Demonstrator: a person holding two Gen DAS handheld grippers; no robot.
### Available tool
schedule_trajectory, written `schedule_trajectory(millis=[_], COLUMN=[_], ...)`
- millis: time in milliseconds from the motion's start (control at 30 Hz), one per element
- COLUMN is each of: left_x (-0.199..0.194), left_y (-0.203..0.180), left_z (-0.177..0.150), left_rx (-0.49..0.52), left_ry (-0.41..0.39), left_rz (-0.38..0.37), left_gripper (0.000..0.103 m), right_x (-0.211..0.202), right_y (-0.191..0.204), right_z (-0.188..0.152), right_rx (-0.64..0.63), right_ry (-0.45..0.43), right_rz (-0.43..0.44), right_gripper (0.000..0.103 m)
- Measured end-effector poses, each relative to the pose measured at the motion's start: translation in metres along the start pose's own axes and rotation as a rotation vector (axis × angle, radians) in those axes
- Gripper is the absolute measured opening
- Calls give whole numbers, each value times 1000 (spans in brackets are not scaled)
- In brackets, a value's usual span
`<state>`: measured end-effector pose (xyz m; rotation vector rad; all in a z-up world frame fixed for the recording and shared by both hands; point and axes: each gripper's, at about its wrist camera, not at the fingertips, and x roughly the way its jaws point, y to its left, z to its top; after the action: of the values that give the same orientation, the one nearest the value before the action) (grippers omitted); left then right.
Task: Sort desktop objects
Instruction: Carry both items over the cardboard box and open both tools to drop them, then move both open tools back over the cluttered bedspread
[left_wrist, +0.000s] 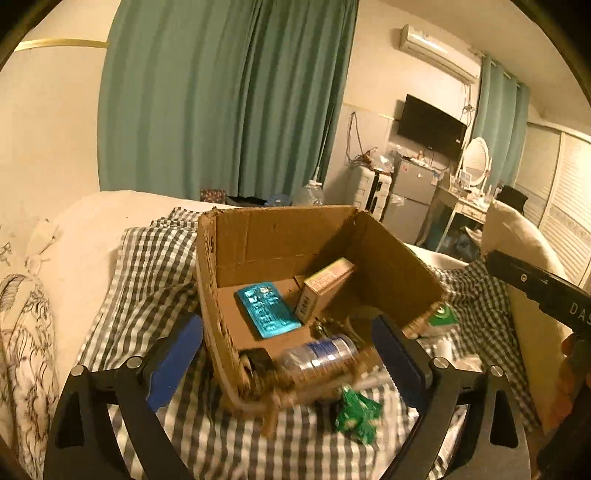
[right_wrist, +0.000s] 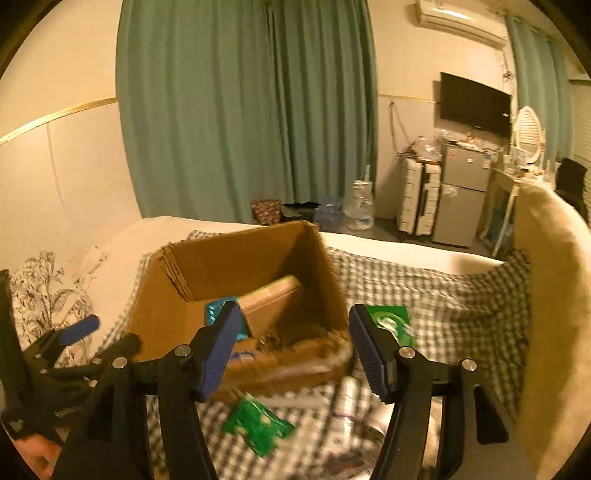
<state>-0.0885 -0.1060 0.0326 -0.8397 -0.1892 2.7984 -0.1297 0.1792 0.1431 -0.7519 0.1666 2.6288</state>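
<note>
Both tongs, left and right, are seen open, empty. Green packet lies on the bed near the cardboard box; judged light, crinkly, best pinched at an edge.

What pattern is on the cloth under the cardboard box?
The cloth under the cardboard box is a grey-and-white check, clearest in the left wrist view.

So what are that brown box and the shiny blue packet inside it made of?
The box looks like plain corrugated cardboard: matte brown, with fluted, ragged cut edges. The blue packet seems to be foil or glossy plastic film, since it glints with bright reflections; which one I can't tell.
</note>
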Motion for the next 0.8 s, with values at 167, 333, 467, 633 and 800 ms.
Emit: schedule_trajectory(millis=[167, 333, 467, 633, 800], left_x=[-15, -6, 9, 25, 54], left_y=[-16, -35, -50, -53, -46], left_z=[-27, -64, -90, -108, -124], left_rx=[-14, -15, 19, 47, 39], left_ry=[19, 78, 144, 182, 235], left_rz=[-6, -26, -57, -65, -43], left_gripper=[101, 101, 101, 101, 101], right_x=[-22, -26, -13, 8, 27], right_y=[-15, -23, -26, -26, -23], right_z=[-34, -84, -117, -147, -164], right_rx=[26, 52, 59, 90, 70], right_ry=[43, 114, 178, 255, 309], right_rz=[-44, -85, -121, -141, -162], right_gripper=[68, 72, 72, 77, 78])
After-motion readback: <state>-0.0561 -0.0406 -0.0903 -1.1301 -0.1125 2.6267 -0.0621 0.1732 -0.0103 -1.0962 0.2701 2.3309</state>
